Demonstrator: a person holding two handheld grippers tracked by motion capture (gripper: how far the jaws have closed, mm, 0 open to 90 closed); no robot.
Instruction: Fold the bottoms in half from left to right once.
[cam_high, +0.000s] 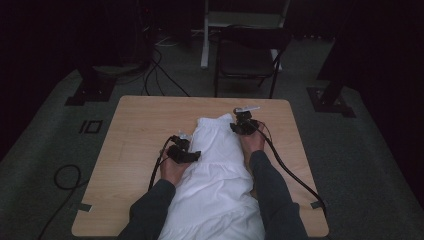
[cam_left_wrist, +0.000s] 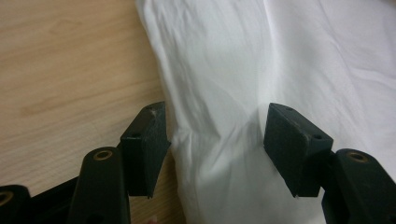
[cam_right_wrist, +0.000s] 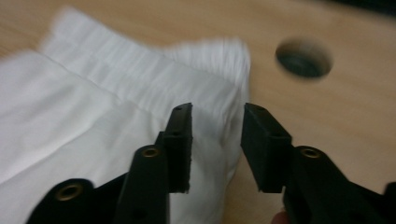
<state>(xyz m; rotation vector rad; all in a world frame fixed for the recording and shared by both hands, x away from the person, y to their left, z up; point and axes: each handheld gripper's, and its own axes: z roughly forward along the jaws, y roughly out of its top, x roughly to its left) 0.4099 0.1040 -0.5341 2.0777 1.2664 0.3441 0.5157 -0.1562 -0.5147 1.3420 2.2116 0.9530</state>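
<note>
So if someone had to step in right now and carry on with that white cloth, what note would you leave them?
Left claw: open, straddling a raised fold at the left edge of the white garment, not pinching it.
Right claw: open at the garment's gathered far corner, cloth edge between the jaws, not clamped.
Garment: lies lengthwise down the middle of the wooden table, gathered band at the far end, near end by the person.
Done: both claws positioned at its edges.
Left: probably close on the cloth, then smooth or fold.

A garment (cam_high: 215, 175) is laid lengthwise along the middle of the table (cam_high: 135, 125). The left gripper (cam_high: 192, 150) is placed at its left edge, the right gripper (cam_high: 240, 125) at its far right corner. A chair (cam_high: 247, 57) is set behind the table.
</note>
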